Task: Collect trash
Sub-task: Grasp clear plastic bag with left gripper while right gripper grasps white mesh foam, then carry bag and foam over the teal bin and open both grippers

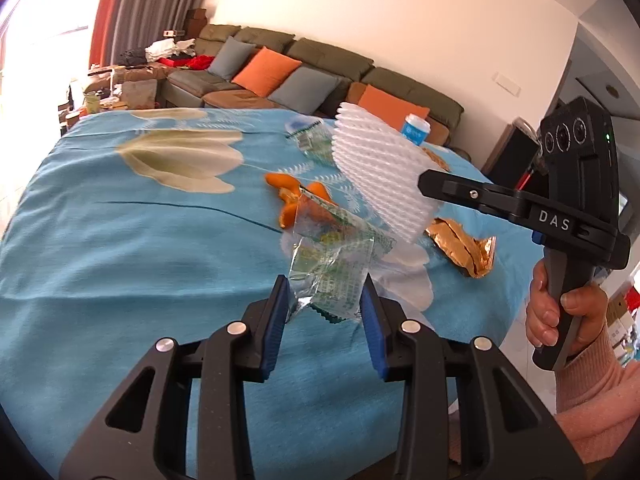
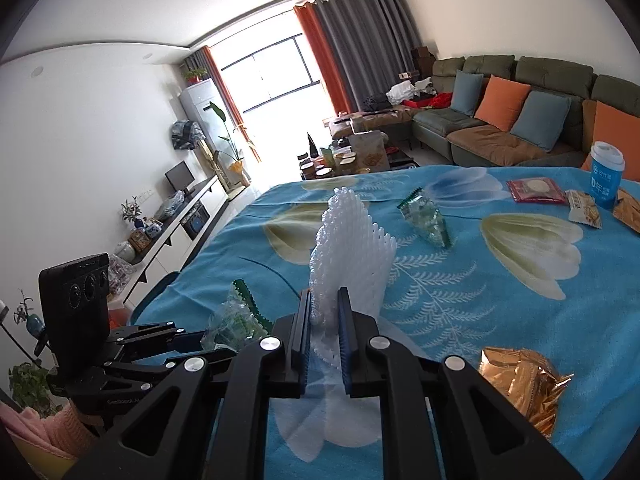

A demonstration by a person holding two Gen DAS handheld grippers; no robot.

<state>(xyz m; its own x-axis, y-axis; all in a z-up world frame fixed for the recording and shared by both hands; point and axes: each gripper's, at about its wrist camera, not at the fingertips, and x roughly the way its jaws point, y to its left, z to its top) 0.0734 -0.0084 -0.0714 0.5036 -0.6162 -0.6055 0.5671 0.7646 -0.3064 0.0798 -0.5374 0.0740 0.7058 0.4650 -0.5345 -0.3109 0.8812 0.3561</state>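
Blue-padded jaws of the left gripper sit narrowed on a crumpled clear wrapper with green print, pinched and lifted just off the cloth. Over on the other side, the right gripper has its jaws nearly together, clamped on a white foam fruit net that stands up tall between the pads. Both pieces look picked, so the grab step seems done; what is wanted now is a carry to a bin, and no bin shows in either view.

Outward from there, gold foil wrapper lies crumpled just right of the right gripper, near the table's near edge. Orange peel sits just beyond the held wrapper. Further in, a second green-printed wrapper rests mid-table, and snack packets and a blue paper cup crowd the far right corner.

Plenty of bare blue floral tablecloth stretches along the left side, giving open room to swing away. Trickiest bit: the two grippers ride close together.
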